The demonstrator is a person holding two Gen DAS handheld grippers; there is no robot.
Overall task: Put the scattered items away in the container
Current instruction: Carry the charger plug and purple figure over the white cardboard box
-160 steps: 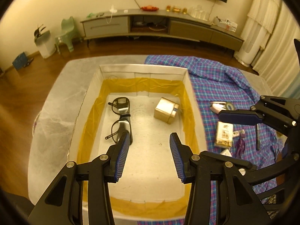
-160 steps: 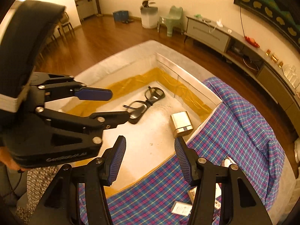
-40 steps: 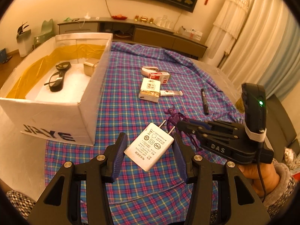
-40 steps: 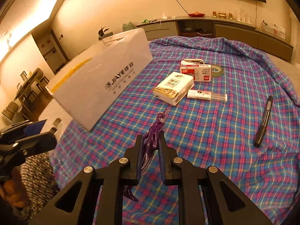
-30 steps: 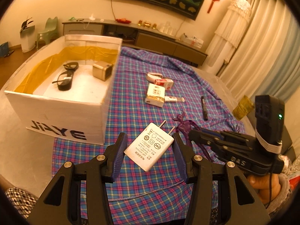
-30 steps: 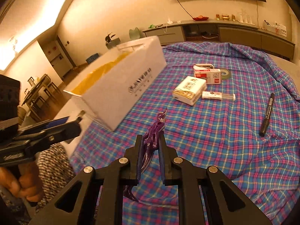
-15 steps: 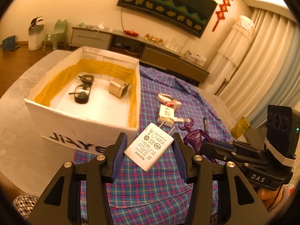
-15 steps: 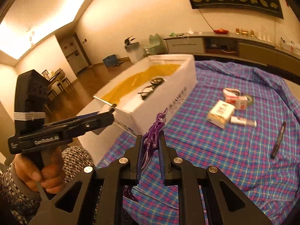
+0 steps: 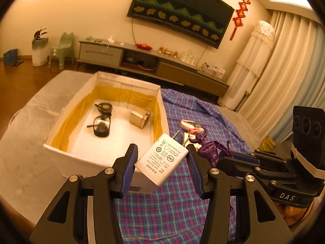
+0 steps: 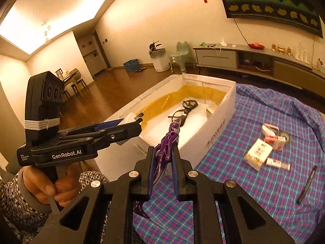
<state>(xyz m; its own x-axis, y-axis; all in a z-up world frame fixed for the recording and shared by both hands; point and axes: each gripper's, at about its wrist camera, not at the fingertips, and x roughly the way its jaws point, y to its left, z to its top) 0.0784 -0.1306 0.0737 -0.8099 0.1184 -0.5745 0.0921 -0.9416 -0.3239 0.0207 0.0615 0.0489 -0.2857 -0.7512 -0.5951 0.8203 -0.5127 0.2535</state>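
Observation:
My left gripper (image 9: pixel 162 158) is shut on a white plug charger (image 9: pixel 163 159), held in the air just over the near right corner of the white box (image 9: pixel 61 156). The box, lined with yellow tape, holds black glasses (image 9: pixel 101 120) and a gold cube (image 9: pixel 140 118). My right gripper (image 10: pixel 163 160) is shut on a purple toy figure (image 10: pixel 167 142), held above the checked cloth (image 10: pixel 254 193) near the box's (image 10: pixel 213 136) near wall. The left gripper (image 10: pixel 130 128) is just left of it.
On the cloth lie a white carton (image 10: pixel 257 153), a red-and-white box (image 10: pixel 275 141), a small tube (image 10: pixel 278 163), a tape roll (image 10: pixel 285 136) and a black marker (image 10: pixel 306 185). A TV cabinet (image 9: pixel 142 61) stands along the far wall.
Both grippers have risen and moved toward the box with their loads. The box interior now shows more fully below the charger.

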